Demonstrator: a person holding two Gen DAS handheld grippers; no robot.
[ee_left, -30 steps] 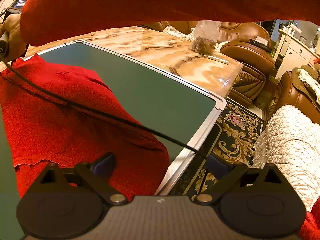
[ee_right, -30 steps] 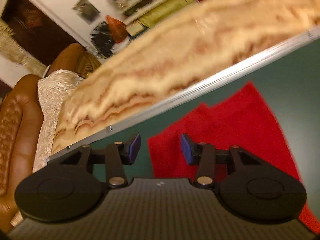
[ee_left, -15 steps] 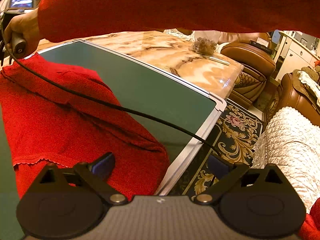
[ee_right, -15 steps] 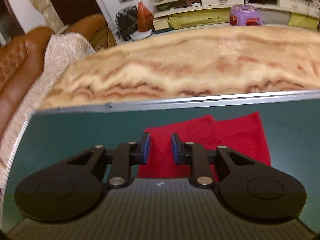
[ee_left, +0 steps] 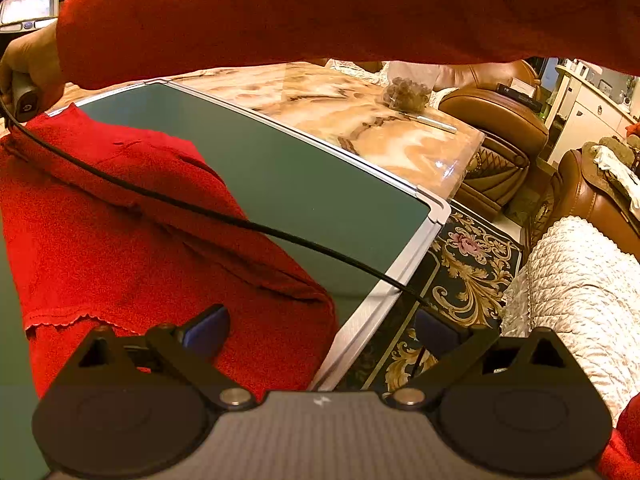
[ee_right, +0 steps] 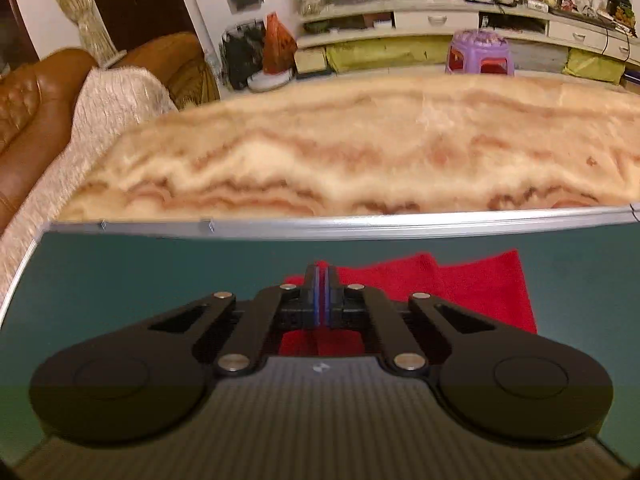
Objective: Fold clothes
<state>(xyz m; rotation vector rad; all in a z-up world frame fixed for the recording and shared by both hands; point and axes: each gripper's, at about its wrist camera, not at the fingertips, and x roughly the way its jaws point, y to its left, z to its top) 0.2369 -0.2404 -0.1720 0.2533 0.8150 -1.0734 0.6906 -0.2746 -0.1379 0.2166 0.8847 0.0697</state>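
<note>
Lying spread over the green board (ee_left: 304,184) that covers part of the marbled surface (ee_left: 352,120), the red garment (ee_left: 120,248) is only partly dealt with. In the left wrist view its near part hangs toward the board's near edge, a scalloped hem (ee_left: 76,322) shows close to the camera, and a long diagonal ridge runs across the cloth toward the far left corner, so at least one layer seems to be turned over another. The left tongs (ee_left: 320,326) stand wide apart with nothing between them, one blue pad over the red cloth near the board's near edge and the other out past the board's silver frame, above the patterned rug (ee_left: 472,264). The right tongs (ee_right: 321,296) are drawn together, blue pads nearly meeting, right at the far end of the garment (ee_right: 460,284) near the board's far edge; red cloth shows just behind and below the fingers, and they look clamped on a thin fold of it, though the pinch itself is hidden by the fingers. A red sleeve (ee_left: 320,8) crosses the top of the left view, and a black cable (ee_left: 224,216) trails over the cloth. By my reading the fold is at an early stage: one end has just been gripped, and carrying it over, squaring the edges and any further folds remain.
</note>
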